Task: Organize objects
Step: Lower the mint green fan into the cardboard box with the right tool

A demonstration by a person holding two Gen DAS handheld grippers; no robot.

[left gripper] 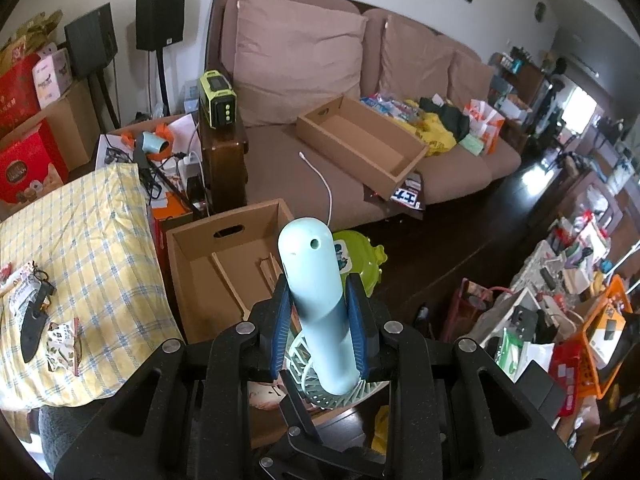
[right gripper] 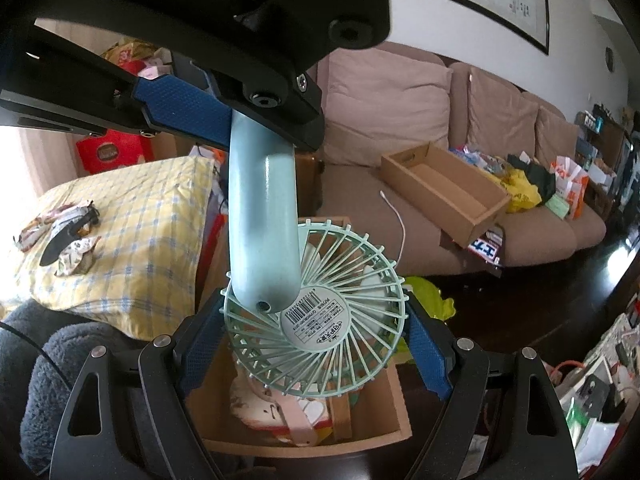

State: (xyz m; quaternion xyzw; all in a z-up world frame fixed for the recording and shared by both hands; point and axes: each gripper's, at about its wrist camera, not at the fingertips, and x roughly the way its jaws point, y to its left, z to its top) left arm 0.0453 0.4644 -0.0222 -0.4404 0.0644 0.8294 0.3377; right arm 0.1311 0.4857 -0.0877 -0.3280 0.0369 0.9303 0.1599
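Two blue fingers (left gripper: pixel 280 332) of the left gripper (left gripper: pixel 319 330) clamp the fan (left gripper: pixel 310 280) by its handle, likely to carry it over the wooden box (left gripper: pixel 192 272) below.

From the right wrist, the right gripper (right gripper: pixel 316 340) spreads wide around the fan's round grille, touching or not I cannot tell, perhaps steadying it above that box, beside the sofa (right gripper: pixel 552 232).

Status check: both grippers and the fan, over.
Left gripper shut on fan handle. Right gripper wide around fan head; contact unclear. Open wooden box below, already holding items.
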